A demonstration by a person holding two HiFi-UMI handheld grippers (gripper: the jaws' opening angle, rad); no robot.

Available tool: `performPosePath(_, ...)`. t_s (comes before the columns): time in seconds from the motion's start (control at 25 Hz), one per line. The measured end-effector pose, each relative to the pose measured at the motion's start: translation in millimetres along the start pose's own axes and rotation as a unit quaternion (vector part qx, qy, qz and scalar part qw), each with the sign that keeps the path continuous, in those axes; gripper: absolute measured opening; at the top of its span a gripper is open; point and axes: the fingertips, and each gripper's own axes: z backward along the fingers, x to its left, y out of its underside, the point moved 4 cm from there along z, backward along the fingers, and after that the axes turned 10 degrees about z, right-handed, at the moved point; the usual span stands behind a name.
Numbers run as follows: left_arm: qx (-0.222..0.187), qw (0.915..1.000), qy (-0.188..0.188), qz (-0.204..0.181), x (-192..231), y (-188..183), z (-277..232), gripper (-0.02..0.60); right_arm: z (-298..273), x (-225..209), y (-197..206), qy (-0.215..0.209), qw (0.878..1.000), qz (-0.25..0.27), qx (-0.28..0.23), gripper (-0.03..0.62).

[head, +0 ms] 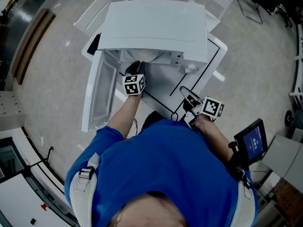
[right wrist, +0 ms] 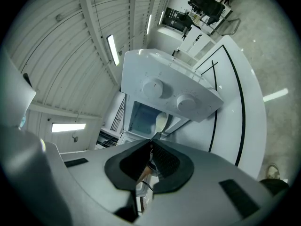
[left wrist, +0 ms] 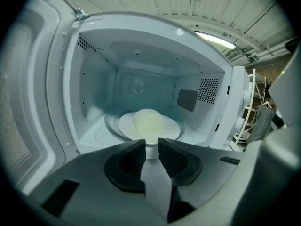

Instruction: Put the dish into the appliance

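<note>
A white microwave stands on a white table with its door swung open to the left. Inside, a white dish carrying a pale yellow mound rests on the glass turntable. My left gripper is at the mouth of the cavity, just short of the dish. Its jaws stand a narrow gap apart, with nothing pressed between the pads. In the head view my left gripper reaches into the opening. My right gripper hovers over the table in front of the microwave's right side. Its jaws are shut and empty.
The table has black lines marked on it. A black flat object lies at its left edge, beside the microwave. A small dark screen stands at the right. The open door blocks the left side. The control knobs face my right gripper.
</note>
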Motion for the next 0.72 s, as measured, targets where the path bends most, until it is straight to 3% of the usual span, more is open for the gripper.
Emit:
performPosePath(0.24,0.009,0.9999,-0.001,-0.009,1,-4,-10,0.087,4,-8,0,0.027,1.000,0.002,0.004,0.015)
performPosePath(0.72,0.022,0.9995,-0.003,-0.020,3,-9,-14,0.074,3,-2,4,0.037,0.999,0.018,-0.003,0.015)
